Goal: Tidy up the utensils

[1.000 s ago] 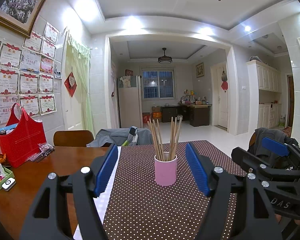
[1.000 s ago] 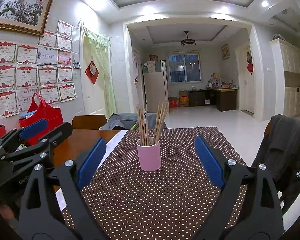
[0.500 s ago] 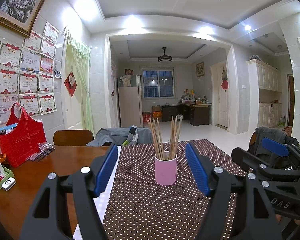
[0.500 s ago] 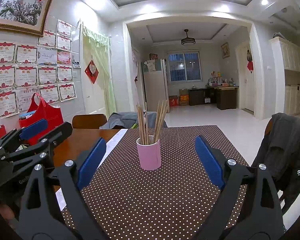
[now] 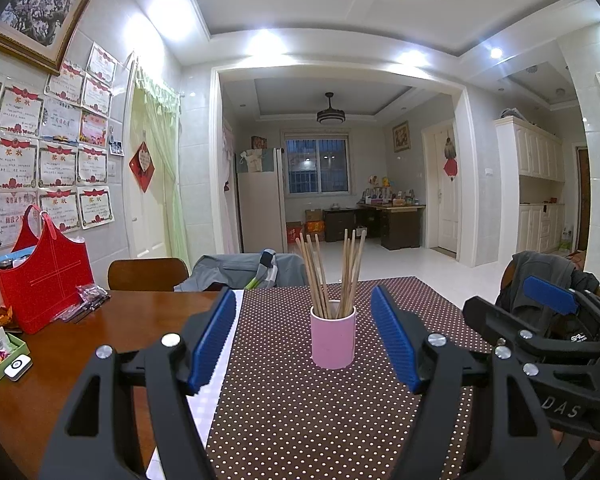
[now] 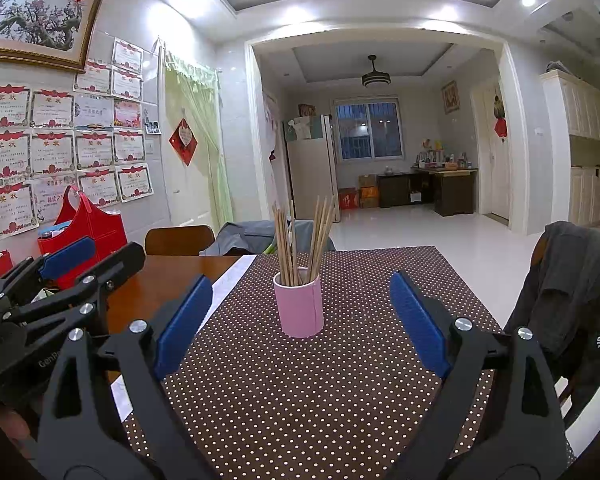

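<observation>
A pink cup (image 5: 333, 340) (image 6: 299, 306) stands upright on a brown polka-dot table mat (image 5: 320, 420) (image 6: 300, 400). Several wooden chopsticks (image 5: 332, 276) (image 6: 302, 240) stick up out of it, fanned apart. My left gripper (image 5: 304, 340) is open, its blue pads either side of the cup but nearer the camera, holding nothing. My right gripper (image 6: 300, 324) is open too, short of the cup and empty. Each gripper shows at the edge of the other's view.
A red bag (image 5: 44, 276) stands at the wall on the bare wooden table (image 5: 80, 352), with a green tray (image 5: 0, 360) near it. Chairs draped with grey clothing stand at the far end (image 5: 240, 272) and the right side (image 6: 572, 288).
Both views have hardly shifted; the cup and chopsticks stay put and both grippers remain open.
</observation>
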Motion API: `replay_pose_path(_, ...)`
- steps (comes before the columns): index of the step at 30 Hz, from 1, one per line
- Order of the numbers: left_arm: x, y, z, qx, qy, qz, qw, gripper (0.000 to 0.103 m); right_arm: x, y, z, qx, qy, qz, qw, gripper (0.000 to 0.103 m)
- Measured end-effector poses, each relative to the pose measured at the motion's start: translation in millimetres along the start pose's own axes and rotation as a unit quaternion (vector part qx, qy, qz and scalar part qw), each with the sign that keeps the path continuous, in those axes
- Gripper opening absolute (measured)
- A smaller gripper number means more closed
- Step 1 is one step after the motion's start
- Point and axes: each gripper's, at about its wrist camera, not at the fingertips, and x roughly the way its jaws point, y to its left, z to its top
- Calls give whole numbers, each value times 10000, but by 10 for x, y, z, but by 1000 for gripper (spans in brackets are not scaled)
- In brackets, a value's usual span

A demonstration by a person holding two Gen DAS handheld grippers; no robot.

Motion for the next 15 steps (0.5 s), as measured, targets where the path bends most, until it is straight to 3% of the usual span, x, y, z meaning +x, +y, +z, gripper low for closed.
replay_pose_path(15, 8, 5, -5, 12, -2, -1, 10000, 69, 2, 14, 9, 14, 8, 4, 10000, 89)
